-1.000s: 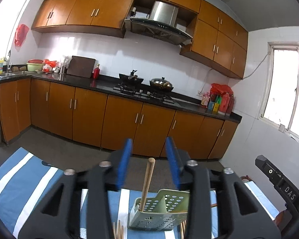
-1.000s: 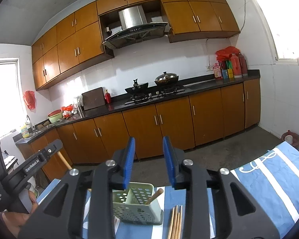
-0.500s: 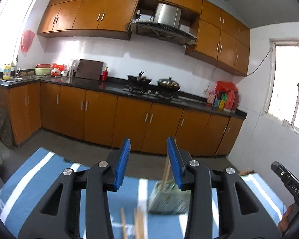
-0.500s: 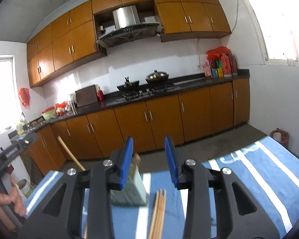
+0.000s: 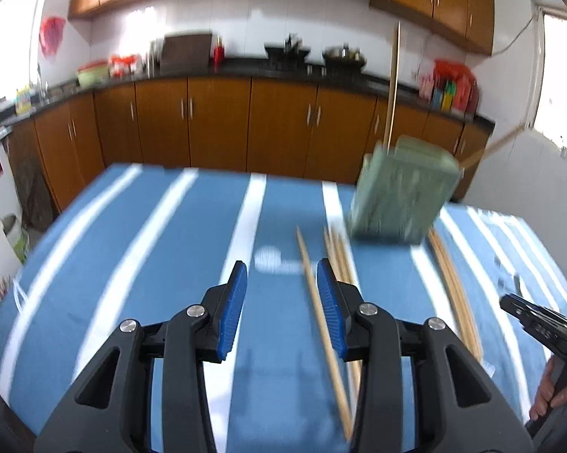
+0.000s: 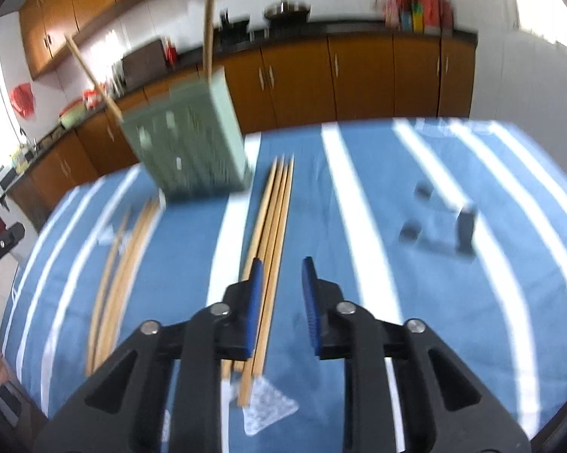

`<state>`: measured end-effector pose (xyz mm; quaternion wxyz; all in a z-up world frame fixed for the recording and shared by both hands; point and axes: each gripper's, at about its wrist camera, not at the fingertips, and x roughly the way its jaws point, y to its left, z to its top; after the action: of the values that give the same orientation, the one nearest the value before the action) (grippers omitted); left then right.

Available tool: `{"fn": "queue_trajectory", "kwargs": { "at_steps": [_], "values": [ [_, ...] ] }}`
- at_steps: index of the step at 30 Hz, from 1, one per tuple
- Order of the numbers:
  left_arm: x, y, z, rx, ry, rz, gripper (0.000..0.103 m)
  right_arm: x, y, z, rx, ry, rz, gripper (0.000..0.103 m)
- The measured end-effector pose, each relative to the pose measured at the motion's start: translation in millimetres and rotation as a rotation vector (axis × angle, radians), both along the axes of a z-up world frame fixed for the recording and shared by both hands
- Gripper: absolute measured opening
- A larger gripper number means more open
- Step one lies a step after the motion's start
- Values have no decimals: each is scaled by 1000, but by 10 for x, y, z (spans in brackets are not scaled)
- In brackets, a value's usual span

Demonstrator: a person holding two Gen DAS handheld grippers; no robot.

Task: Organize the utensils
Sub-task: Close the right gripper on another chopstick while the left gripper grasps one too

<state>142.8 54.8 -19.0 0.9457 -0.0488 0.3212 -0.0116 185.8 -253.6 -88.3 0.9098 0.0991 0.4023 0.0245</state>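
Both claws have been tipped down from the kitchen cabinets toward the striped surface, so that the loose chopsticks, barely seen half a second ago, are now laid out in full view; a pick-up is judged to be the step in hand. The left claw is held released and empty, with a single chopstick lying just inside its right finger. The right claw is likewise released, with nothing gripped, a bundle of chopsticks running beneath its left finger. The green holder, blurred, stands at the far side of the surface, two chopsticks already placed inside it.
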Motion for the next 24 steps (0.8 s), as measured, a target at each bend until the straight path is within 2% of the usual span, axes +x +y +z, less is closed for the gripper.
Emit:
{"fn": "queue_trajectory", "kwargs": {
  "at_steps": [7,13,16,24],
  "values": [
    [-77,-32,-342,-20,80,-34,39,36,125,-207,5,53,24,16],
    [-81,-80,-441,-20,102,-54,39,69,151,-224,-22,60,32,14],
    [-74,-103,-462,-26,113,-59,39,103,99,-257,-33,84,3,8],
    [-90,-183,-562,-54,148,-100,39,87,-132,-257,-50,80,-108,7]
  ]
}}
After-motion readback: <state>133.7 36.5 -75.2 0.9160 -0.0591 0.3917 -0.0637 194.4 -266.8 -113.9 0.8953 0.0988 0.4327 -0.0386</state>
